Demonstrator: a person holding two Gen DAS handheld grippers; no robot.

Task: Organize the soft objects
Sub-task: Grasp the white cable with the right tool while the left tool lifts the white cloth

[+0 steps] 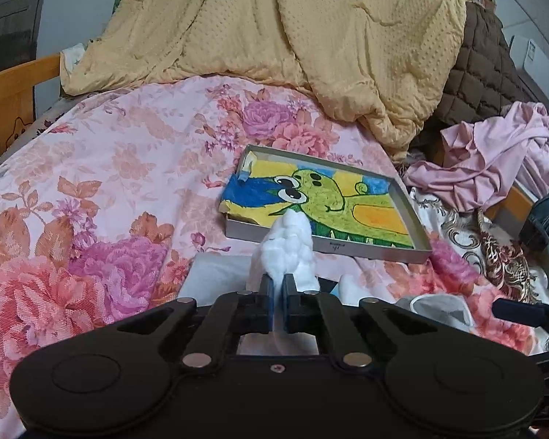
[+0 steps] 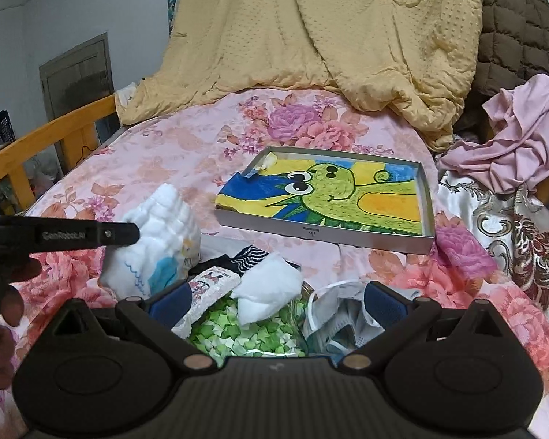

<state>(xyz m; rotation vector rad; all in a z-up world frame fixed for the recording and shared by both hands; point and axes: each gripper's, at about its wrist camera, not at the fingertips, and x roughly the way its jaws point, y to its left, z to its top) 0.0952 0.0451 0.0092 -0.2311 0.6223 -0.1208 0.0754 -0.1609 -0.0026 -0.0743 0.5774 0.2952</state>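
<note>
My left gripper is shut on a white padded diaper and holds it up above the floral bedspread; from the right wrist view the same diaper hangs at the tip of the left gripper. A shallow grey box lined with a dinosaur drawing lies beyond it; it also shows in the right wrist view. My right gripper is open and empty above a pile: a white pad, a face mask, a patterned sock and a bag of green paper stars.
A yellow quilt is heaped at the back, a brown quilted blanket and pink cloth at the right. A wooden bed rail runs along the left edge.
</note>
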